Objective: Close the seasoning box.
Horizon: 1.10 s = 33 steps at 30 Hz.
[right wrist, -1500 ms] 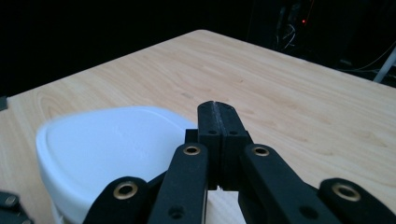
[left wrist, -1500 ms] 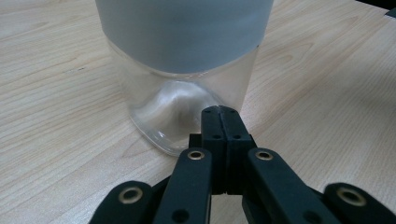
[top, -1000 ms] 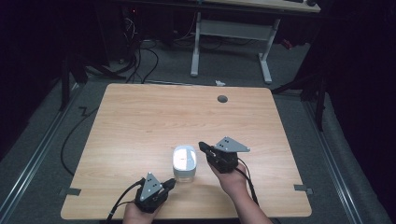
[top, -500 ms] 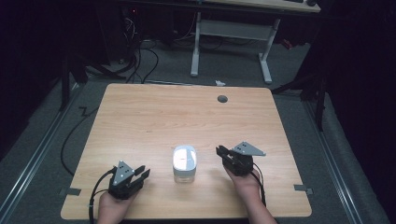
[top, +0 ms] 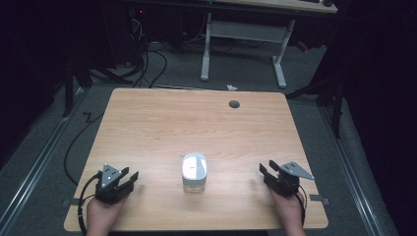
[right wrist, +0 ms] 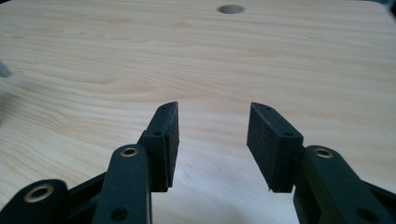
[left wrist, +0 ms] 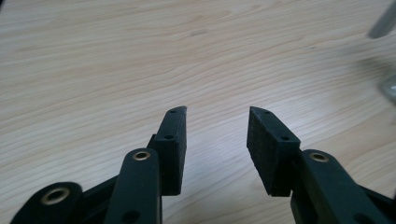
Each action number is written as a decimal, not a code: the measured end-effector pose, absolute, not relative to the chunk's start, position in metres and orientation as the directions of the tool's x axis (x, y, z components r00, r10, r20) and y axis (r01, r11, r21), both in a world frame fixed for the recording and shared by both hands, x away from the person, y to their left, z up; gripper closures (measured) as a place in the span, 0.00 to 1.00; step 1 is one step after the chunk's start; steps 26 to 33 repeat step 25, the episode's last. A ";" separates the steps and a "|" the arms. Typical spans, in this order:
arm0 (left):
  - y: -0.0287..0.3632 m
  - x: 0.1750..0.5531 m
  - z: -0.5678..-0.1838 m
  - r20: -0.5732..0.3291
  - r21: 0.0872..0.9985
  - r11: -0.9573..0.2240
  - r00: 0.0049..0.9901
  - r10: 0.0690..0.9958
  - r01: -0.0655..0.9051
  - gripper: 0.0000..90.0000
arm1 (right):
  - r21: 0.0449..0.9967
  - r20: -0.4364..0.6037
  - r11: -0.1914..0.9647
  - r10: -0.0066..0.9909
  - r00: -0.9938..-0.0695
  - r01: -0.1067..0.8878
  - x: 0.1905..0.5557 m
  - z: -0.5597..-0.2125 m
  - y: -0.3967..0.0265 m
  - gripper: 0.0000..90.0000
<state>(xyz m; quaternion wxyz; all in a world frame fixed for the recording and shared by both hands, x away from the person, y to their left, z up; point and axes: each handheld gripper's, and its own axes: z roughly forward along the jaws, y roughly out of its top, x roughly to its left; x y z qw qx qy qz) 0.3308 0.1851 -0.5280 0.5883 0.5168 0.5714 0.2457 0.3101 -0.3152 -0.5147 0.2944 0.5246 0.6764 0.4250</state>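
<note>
Landmark for this entry: the small clear container with a white lid (top: 194, 172), standing upright on the light wood-grain worktop (top: 196, 128), near its front edge and about midway across.

I have the left gripper (top: 129, 178) to the left of the container, well apart from it and slightly nearer the front edge. It is black with a grey three-cornered plate on top; my left hand (top: 101, 215) grips it from behind at the worktop's front edge. In the left gripper view (left wrist: 215, 133) the jaws stand wide apart with only bare wood between the pads, nothing held. At the far right edge of that view I see a blurred pale shape; cannot tell what it is.

The right gripper (top: 267, 170) sits to the right of the container, also well apart, at about the same depth as the left one. My right hand (top: 287, 209) holds it. In the right gripper view (right wrist: 212, 128) the jaws are likewise spread wide, empty, bare wood between them.

Beyond the container, near the worktop's far edge and somewhat right, is a round dark cable hole (top: 234, 104), also seen at the top of the right gripper view (right wrist: 230, 9).

Past the worktop: grey floor (top: 172, 69), black cables (top: 147, 59), white desk frame (top: 243, 34).
</note>
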 end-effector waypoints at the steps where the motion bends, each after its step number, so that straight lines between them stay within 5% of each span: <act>1: 0.189 0.331 -0.529 -0.422 0.887 0.352 0.213 0.881 0.300 0.65 | 0.881 0.053 0.078 0.964 -0.261 0.466 0.306 -0.515 -0.320 0.58; 11: 0.198 0.332 -0.534 -0.428 0.879 0.374 0.143 0.893 0.296 0.62 | 0.880 0.020 0.109 0.964 -0.265 0.462 0.310 -0.519 -0.321 0.55; 33: 0.198 0.327 -0.531 -0.438 0.879 0.380 0.171 0.883 0.289 0.62 | 0.878 0.029 0.108 0.961 -0.276 0.466 0.310 -0.519 -0.318 0.55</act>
